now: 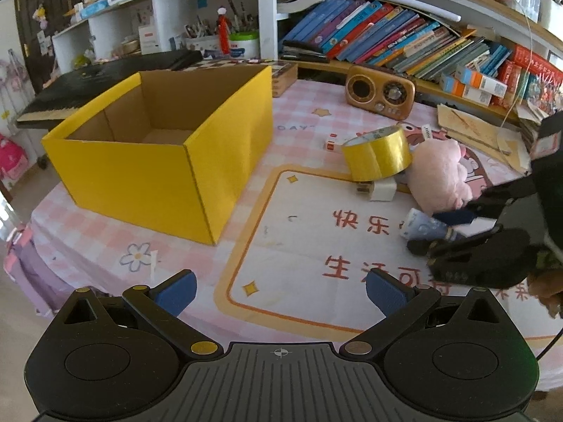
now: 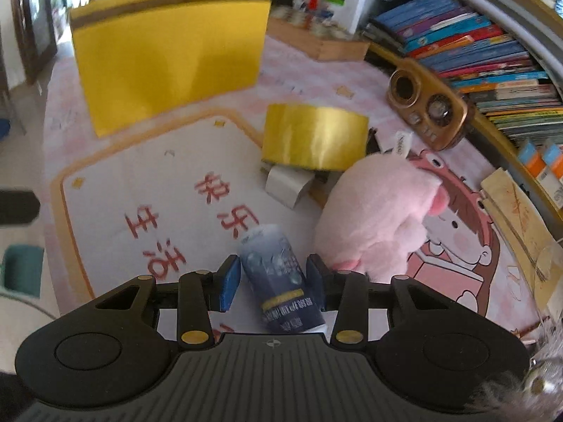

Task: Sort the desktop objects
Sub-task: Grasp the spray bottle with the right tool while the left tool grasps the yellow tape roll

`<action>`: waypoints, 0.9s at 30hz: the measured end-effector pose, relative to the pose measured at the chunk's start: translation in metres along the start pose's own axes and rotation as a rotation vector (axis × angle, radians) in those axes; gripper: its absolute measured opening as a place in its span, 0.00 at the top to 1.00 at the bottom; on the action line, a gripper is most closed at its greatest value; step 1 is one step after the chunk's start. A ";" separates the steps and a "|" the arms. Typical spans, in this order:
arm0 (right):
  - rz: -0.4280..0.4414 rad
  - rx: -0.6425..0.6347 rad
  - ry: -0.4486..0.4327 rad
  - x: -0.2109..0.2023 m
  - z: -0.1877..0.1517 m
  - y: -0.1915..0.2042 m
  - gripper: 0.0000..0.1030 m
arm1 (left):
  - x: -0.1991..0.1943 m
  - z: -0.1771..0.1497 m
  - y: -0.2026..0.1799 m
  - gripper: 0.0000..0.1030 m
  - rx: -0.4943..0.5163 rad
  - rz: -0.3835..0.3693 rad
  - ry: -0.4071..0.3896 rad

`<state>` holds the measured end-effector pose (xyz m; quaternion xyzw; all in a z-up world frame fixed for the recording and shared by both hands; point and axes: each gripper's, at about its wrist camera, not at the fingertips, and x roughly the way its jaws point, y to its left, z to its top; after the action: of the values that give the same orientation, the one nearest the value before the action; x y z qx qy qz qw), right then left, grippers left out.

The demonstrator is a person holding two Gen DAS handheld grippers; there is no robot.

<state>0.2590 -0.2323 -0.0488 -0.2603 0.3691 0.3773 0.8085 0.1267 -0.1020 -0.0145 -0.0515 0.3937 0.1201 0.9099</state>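
A blue tube (image 2: 281,274) lies on the table mat between the pads of my right gripper (image 2: 274,281); the pads sit close on both sides, and I cannot tell if they press it. The same tube (image 1: 427,228) and right gripper (image 1: 443,230) show at the right of the left wrist view. My left gripper (image 1: 281,290) is open and empty above the mat's front part. An open yellow cardboard box (image 1: 158,154) stands at the left, also seen in the right wrist view (image 2: 169,56). A roll of yellow tape (image 1: 376,154) and a pink plush toy (image 1: 440,176) lie behind the tube.
A small white box (image 1: 381,190) sits under the tape roll. A brown retro radio (image 1: 380,93) stands further back. Books (image 1: 404,42) fill a shelf at the back right, wooden boards (image 1: 482,133) lean at the right. A keyboard (image 1: 88,84) lies behind the box.
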 end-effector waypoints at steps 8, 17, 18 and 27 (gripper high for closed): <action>0.026 0.135 0.028 -0.017 -0.024 -0.010 0.70 | 0.013 0.014 -0.016 0.01 0.015 -0.123 -0.004; 0.001 0.277 0.036 -0.041 -0.060 -0.014 0.70 | 0.053 0.056 -0.038 0.01 -0.023 -0.271 -0.042; -0.001 0.285 0.035 -0.041 -0.061 -0.013 0.70 | 0.059 0.062 -0.041 0.01 -0.030 -0.278 -0.047; -0.009 0.300 0.024 -0.042 -0.063 -0.012 0.70 | 0.121 0.102 -0.052 0.01 -0.075 -0.302 -0.034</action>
<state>0.2250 -0.3003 -0.0511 -0.1426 0.4301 0.3112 0.8354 0.2922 -0.1119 -0.0323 -0.1420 0.3613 -0.0029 0.9216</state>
